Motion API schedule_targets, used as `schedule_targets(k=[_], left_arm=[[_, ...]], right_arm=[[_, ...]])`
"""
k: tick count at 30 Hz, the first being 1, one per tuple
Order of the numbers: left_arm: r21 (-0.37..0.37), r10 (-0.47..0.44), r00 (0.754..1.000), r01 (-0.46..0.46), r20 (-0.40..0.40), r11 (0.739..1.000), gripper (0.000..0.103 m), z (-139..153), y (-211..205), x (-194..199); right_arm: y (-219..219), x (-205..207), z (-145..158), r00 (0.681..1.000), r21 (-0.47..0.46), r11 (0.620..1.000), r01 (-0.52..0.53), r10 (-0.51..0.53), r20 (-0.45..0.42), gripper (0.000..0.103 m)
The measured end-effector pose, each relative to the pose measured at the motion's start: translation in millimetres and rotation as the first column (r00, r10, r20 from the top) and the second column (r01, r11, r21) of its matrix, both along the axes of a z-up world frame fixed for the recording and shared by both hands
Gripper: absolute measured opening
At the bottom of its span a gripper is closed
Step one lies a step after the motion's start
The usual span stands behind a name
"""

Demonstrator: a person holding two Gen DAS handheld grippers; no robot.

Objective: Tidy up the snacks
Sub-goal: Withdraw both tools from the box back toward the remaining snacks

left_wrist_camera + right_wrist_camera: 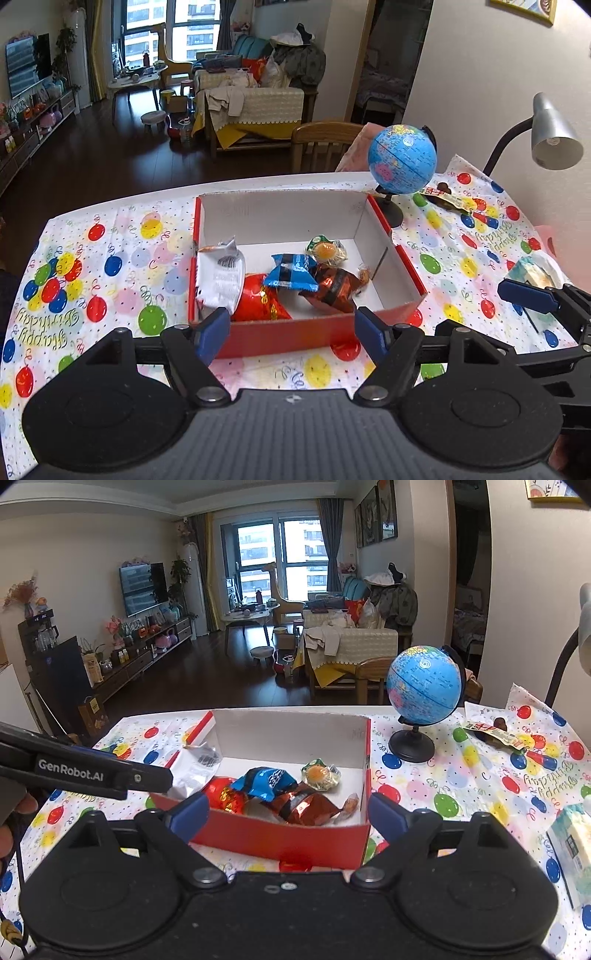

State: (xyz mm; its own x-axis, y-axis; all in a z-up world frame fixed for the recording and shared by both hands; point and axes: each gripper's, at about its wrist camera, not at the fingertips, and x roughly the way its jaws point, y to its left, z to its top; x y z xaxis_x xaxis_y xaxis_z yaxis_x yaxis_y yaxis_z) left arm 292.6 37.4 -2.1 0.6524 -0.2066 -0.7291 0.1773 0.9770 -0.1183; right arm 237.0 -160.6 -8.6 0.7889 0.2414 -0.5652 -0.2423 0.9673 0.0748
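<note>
Living-room background; tabletop [110,236] covered with balloon-print birthday cloth. Red box [280,332], white inside, sits open mid-table.

Count inside box: six wrapped snacks – white packet [221,277] leaning on left wall, red packet [258,299], blue packet [291,273], copper-foil packet [332,288], clear orange-centred sweet [327,251], small amber candy [364,275].

Count outside box: two – long snack bar [495,734] right of the globe [424,686], pale packet [572,845] at right edge.

Judgement: mostly done; those two are left.

Left gripper [291,328] fingers apart, empty, just short of box's near wall. Right gripper [288,812] likewise spread, holding nothing.
</note>
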Motion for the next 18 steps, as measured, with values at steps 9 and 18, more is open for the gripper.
schedule_targets(k=[9, 18], left_arm=[[0.006, -0.001, 1.000, 0.001, 0.015, 1.000, 0.084, -7, 8, -39], [-0.039, 0.042, 0.997, -0.044, -0.060, 0.998, 0.099, -38, 20, -62]], right_arm=[[4, -34, -11, 1.000, -0.008, 1.000, 0.009, -0.009, 0.007, 0.101], [-3, -55, -38, 0.999, 0.033, 0.998, 0.045, -0.045, -0.026, 0.101]])
